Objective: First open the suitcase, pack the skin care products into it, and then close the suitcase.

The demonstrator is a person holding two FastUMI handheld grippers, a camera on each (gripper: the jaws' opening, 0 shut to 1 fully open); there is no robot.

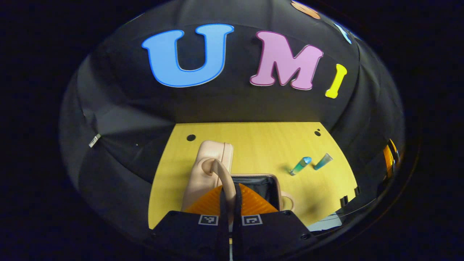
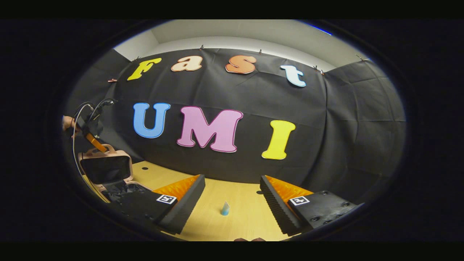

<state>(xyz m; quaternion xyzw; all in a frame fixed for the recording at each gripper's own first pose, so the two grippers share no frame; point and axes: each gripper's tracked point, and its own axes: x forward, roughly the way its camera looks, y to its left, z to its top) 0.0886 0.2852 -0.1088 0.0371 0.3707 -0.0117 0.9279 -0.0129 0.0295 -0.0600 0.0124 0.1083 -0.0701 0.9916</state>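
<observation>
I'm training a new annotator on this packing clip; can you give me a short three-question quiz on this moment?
1. True or false: the pink suitcase is open.
2. What is the left hand-held gripper shut on?
A. a tube
B. the suitcase handle
C. nothing
3. Fill in: in the left gripper view, ____ teal tubes lie on the table and.

Key
1. True; the lid stands raised and the dark lining shows.
2. B
3. Two; the right hand-held gripper is open, aimed at one of them.
</observation>
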